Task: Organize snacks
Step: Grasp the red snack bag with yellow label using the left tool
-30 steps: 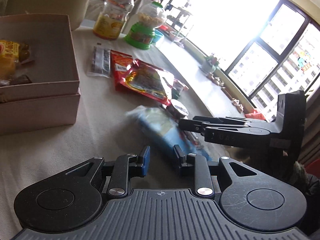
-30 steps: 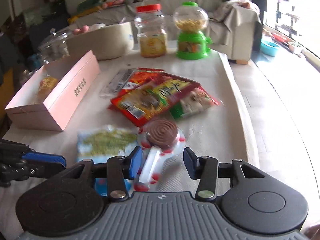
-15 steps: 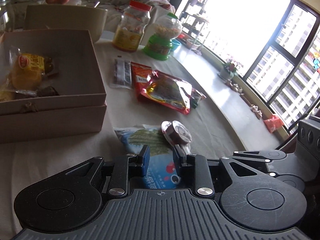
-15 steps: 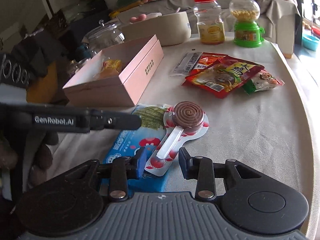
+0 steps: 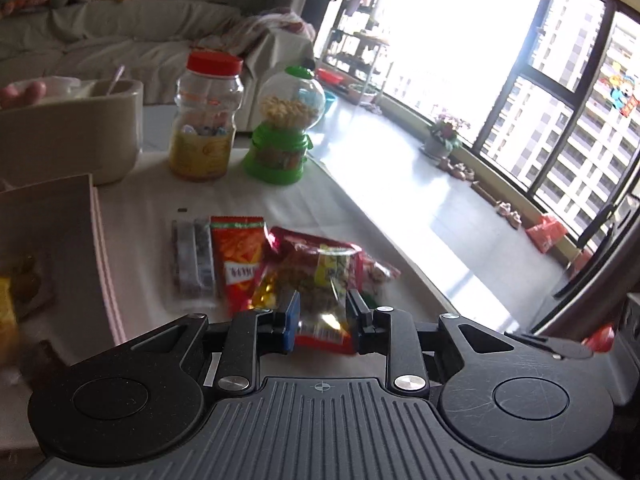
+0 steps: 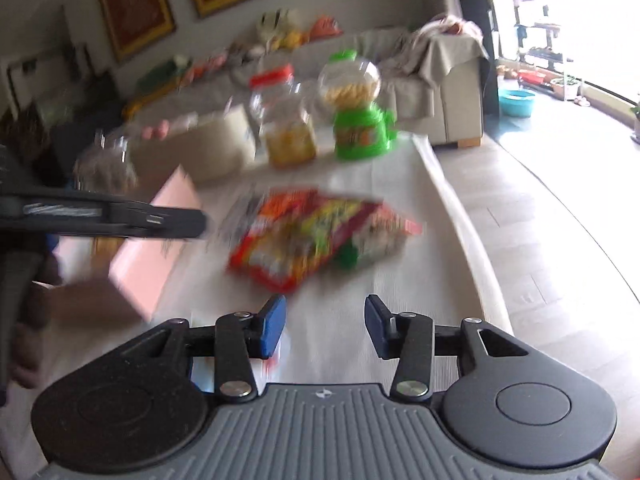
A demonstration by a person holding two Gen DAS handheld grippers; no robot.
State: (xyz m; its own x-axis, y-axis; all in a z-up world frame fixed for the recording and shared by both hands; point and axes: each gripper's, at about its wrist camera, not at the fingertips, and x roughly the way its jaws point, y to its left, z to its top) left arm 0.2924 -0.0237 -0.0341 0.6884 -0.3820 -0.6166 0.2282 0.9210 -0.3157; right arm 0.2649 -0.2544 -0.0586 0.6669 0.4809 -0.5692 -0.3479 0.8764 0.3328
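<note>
Both hand-held grippers have left the lollipop, the left (image 5: 322, 316) released over the snack bags (image 5: 316, 276), the right (image 6: 326, 326) opening on nothing.

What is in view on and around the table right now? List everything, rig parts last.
Snack packets: several in an overlapping pile, red, orange and yellow, mid-table.
Grey-wrapped packet: one, left of the pile.
Pink box: one, open, left side of the table; a yellow snack inside.
Jar: one, clear with red lid, far end of the table.
Candy dispenser: one, green base with clear globe, right of the jar.
Beige tub: one, behind the box.
Sofa: one, beige, beyond the table.
Left gripper: black, jaws apart, empty, just before the pile.
Right gripper: black, jaws opening, nothing between them.
</note>
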